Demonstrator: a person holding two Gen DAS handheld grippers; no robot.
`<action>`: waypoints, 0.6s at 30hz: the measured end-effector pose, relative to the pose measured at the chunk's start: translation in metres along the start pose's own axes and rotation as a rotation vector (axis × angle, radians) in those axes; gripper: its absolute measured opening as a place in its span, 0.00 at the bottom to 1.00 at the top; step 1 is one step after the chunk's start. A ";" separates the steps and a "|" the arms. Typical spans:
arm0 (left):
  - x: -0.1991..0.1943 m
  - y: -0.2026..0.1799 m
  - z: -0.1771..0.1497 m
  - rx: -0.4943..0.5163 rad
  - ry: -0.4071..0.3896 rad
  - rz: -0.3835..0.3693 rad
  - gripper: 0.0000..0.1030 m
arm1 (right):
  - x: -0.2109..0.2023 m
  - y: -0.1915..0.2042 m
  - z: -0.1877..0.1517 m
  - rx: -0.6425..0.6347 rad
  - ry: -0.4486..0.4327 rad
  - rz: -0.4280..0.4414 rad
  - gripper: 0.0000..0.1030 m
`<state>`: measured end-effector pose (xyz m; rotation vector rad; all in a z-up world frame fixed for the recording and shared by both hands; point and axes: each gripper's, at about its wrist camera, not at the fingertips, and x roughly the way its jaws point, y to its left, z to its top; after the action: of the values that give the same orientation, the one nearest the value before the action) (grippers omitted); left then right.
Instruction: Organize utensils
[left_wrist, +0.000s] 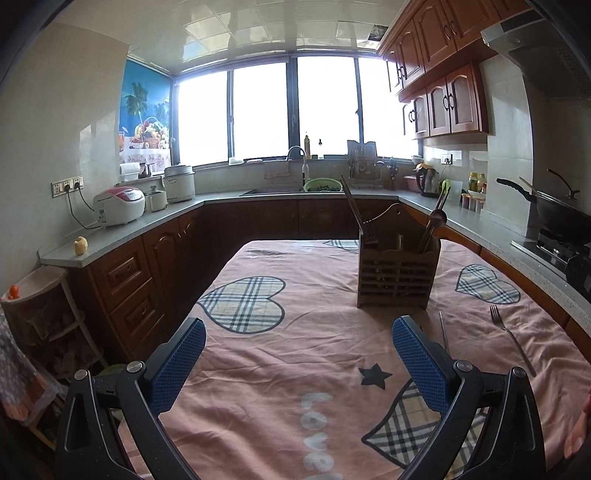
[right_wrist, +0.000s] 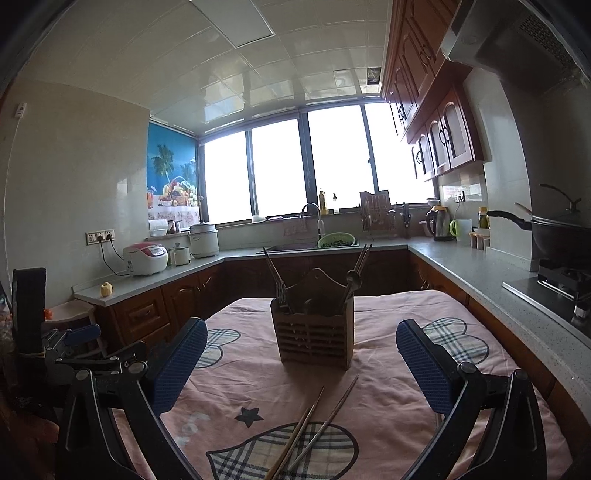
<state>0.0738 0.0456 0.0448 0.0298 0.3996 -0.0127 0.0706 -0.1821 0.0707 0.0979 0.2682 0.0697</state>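
Note:
A slatted wooden utensil holder (left_wrist: 397, 275) (right_wrist: 313, 341) stands upright on the pink tablecloth (left_wrist: 295, 354), with forks, chopsticks and a spoon sticking out of it. A metal fork (left_wrist: 511, 338) lies on the cloth to the holder's right, and a thin metal utensil (left_wrist: 443, 330) lies just past my left gripper's right finger. Several chopsticks (right_wrist: 314, 428) lie on the cloth in front of the holder, between the right gripper's fingers. My left gripper (left_wrist: 299, 343) is open and holds nothing, short of the holder. My right gripper (right_wrist: 301, 345) is open too, above the chopsticks. The left gripper's body (right_wrist: 74, 354) shows at the right wrist view's left edge.
A grey counter (left_wrist: 122, 236) wraps around the table on three sides, with rice cookers (left_wrist: 118, 205), a sink with a green basin (left_wrist: 321, 184), a kettle (left_wrist: 428, 182) and a wok (left_wrist: 557, 210) on the stove at right. A wooden shelf unit (left_wrist: 48, 314) stands at the left.

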 end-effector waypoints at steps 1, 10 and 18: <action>0.002 0.000 -0.003 -0.003 -0.002 -0.007 0.99 | 0.001 -0.001 -0.007 -0.002 0.006 -0.003 1.00; 0.016 -0.010 -0.035 0.032 0.010 -0.016 0.99 | 0.009 0.002 -0.051 -0.032 0.053 -0.031 1.00; 0.009 -0.020 -0.022 0.062 0.119 0.000 0.99 | 0.007 -0.002 -0.046 0.013 0.138 -0.040 1.00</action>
<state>0.0727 0.0260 0.0203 0.0924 0.5183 -0.0236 0.0649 -0.1792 0.0244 0.1008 0.4084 0.0352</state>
